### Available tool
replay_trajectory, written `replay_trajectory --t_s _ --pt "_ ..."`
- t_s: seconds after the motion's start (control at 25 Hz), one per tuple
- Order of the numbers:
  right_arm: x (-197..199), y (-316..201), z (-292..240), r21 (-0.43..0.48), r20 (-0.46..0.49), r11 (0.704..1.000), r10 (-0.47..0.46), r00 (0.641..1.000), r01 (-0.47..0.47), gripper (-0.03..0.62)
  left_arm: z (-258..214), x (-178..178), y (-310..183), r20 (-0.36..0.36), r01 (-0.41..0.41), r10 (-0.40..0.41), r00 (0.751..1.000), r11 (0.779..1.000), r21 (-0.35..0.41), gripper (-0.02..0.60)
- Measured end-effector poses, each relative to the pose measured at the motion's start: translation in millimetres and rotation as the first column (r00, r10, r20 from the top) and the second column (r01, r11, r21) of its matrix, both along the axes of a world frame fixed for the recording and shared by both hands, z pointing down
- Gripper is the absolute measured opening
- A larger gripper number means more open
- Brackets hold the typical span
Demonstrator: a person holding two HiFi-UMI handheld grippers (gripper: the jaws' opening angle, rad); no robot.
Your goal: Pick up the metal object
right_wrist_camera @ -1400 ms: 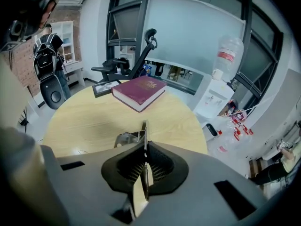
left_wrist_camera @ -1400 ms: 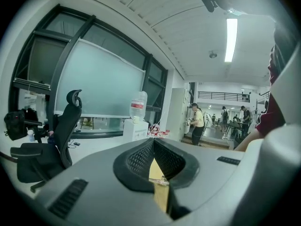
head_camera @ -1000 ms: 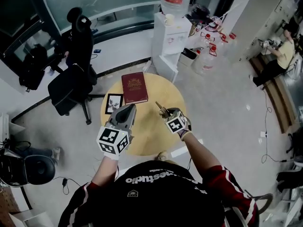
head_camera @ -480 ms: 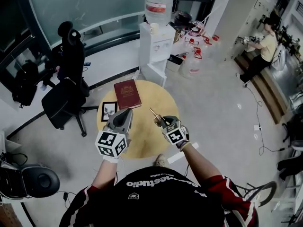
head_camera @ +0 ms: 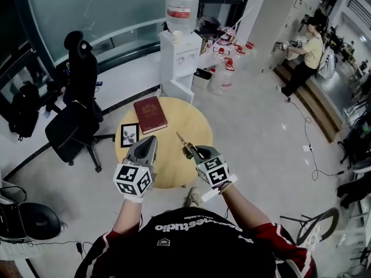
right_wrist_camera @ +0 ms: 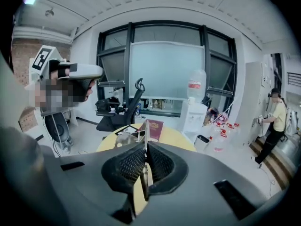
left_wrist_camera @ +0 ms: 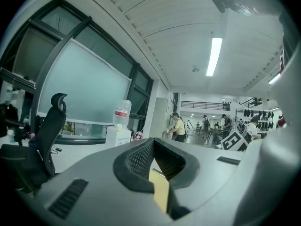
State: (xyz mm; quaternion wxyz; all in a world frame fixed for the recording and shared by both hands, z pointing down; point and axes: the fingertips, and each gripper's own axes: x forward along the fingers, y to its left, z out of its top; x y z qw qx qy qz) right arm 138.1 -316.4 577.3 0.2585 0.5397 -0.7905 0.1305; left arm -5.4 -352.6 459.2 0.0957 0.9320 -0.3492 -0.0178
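Tongs of the right hand (head_camera: 192, 150) are pressed together on the metal object (head_camera: 183, 143), a thin brass-toned strip that sticks forward from the pads. It is held above the bench (head_camera: 174, 175), not resting on it. Left tongs (head_camera: 152, 140), just beside, are closed on nothing. The pick-up looks all but done. Doing it well means a firm, even pinch and a quiet wrist, since so thin a piece could pivot or slip. Beyond lie a picture frame (head_camera: 129, 135) and a red book (head_camera: 149, 114).
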Motion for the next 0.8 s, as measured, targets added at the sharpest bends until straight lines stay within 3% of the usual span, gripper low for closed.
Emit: replay_trajectory --t_s 0.28,0.8 --pt "-27.9 32.2 -37.2 0.077 0.083 0.996 0.027 0.996 -0.033 0.031 -8.2 -14.0 27.0 -0.002 -0.021 0.021 1.0 1.0 0.024 0.017" --pt "-30.6 56.0 -103.3 0.226 0.198 0.96 0.12 0.973 -0.164 0.031 -24.3 -36.3 45.0 -0.004 -0.028 0.028 1.0 0.998 0.061 0.017"
